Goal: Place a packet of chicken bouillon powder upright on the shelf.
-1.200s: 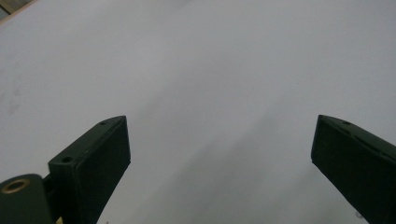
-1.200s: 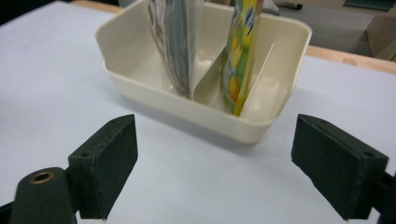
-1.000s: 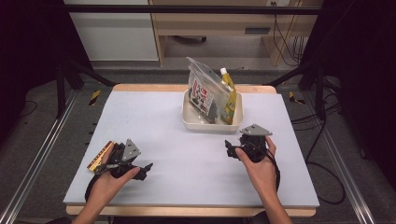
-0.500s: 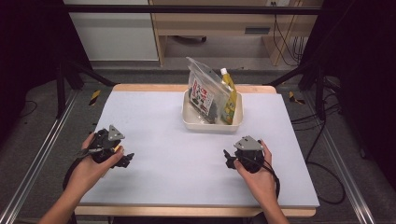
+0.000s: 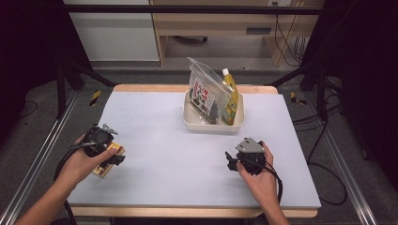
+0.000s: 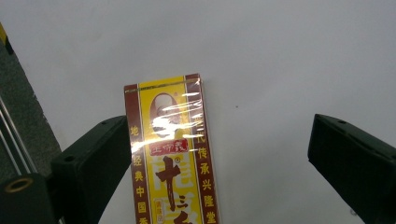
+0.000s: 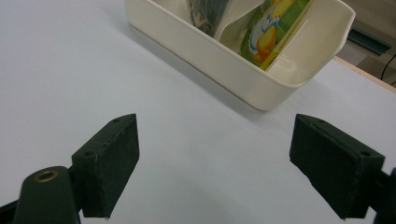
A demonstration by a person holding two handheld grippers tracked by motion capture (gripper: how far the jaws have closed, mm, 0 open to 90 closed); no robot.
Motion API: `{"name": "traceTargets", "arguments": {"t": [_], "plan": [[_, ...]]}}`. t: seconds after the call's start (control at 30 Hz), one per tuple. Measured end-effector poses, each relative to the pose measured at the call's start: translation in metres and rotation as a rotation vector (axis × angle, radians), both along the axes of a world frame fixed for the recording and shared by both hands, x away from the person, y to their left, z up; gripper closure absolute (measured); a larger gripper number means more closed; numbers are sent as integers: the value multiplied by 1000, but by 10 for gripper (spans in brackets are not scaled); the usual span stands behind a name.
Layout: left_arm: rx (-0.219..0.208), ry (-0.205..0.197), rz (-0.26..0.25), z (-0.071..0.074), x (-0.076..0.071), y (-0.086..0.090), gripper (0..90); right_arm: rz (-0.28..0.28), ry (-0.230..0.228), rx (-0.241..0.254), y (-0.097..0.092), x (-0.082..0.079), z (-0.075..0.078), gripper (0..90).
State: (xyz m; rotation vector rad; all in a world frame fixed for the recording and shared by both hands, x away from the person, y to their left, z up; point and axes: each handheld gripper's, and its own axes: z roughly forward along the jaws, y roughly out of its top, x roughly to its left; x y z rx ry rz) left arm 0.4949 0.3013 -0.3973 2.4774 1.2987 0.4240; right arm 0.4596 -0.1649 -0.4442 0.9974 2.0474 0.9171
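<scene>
- Your left gripper [image 6: 219, 158] is hovering released over the yellow box [image 6: 170, 154], which is lying on the desk [image 5: 187, 154], not yet gripped.
- Your right gripper [image 7: 215, 168] is waiting released; ahead of it the tray [image 7: 233, 70] is already holding a pouch [image 7: 275, 28].

Tub [image 5: 213, 125] at table's [image 5: 169, 140] far middle, pouch [image 5: 202, 93] and bottle [image 5: 229, 96] inside, box [image 5: 109, 161] near left edge.
</scene>
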Motion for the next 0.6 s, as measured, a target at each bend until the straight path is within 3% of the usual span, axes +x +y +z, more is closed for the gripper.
{"name": "traceTargets", "arguments": {"t": [0.23,0.6], "plan": [[-13,30,31,-1,1,10,64,-12,7,3,0,0,-1,149],[4,94,54,-10,4,21,107,-31,21,4,-1,2,-2,145]]}}
